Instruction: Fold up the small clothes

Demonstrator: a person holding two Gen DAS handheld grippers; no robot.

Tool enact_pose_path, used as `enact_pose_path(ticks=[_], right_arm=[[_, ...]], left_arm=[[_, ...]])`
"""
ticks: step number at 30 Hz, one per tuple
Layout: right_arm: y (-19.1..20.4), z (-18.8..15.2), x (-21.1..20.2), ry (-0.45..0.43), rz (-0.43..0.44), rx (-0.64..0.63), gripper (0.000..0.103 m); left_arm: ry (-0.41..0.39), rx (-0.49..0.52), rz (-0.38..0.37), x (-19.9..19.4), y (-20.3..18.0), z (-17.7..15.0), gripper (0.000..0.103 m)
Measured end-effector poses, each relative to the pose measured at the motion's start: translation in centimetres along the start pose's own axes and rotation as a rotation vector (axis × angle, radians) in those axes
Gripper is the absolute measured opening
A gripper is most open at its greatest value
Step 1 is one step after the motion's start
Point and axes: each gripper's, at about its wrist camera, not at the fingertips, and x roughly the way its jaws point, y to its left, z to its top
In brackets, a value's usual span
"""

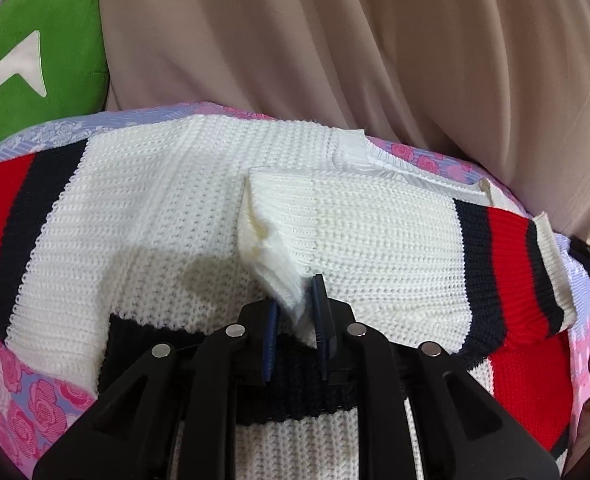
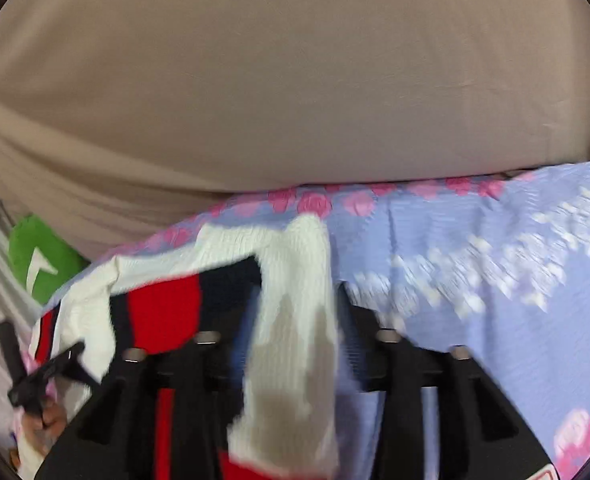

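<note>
The left gripper [image 1: 297,312], nearly closed, is pinching the sweater [image 1: 167,208] fold; the right gripper [image 2: 295,320] is standing half-wide around its cuff [image 2: 295,320]. Better to release slowly near the bedspread [image 1: 35,400] edge.

The left gripper [image 1: 297,312] is matte black plastic, with two angular linkage arms on each side, each arm capped by a round silver pivot pin, and narrow dark-blue ribbed pads lining its fingers. The right gripper [image 2: 295,344], badly blurred, appears to be the same black build with silver pins and a blue pad.
</note>
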Motion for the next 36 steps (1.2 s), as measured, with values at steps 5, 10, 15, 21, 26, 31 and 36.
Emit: enact_pose_path(ticks=[5, 10, 15, 21, 26, 31, 36], right_arm=[[-1.1, -5.5, -0.6, 0.151, 0.050, -0.013, 0.062], [-0.7, -7.3, 0.9, 0.157, -0.019, -0.031, 0.013], [-1.9, -8.0, -0.1, 0.148, -0.052, -0.009, 0.014], [4.6, -10.7, -5.7, 0.047, -0.144, -0.218, 0.051], [8.5, -14.4, -8.2, 0.101, 0.019, -0.268, 0.060], [12.1, -18.1, -7.5, 0.174, 0.125, -0.303, 0.060], [13.0, -20.2, -6.4, 0.203, 0.094, -0.333, 0.062]], left_arm=[[-0.006, 0.019, 0.025, 0.0, -0.6, -0.2, 0.016], [-0.007, 0.014, 0.023, -0.3, -0.5, -0.4, 0.016], [-0.004, -0.035, -0.018, -1.4, 0.9, -1.0, 0.016], [-0.107, -0.165, -0.003, -9.4, 7.6, -1.9, 0.061], [-0.175, -0.399, 0.213, -14.1, 20.8, -0.9, 0.078], [-0.169, -0.755, 0.243, -14.0, 34.4, -1.1, 0.077], [-0.225, -0.923, 0.174, -13.0, 40.0, -2.4, 0.071]])
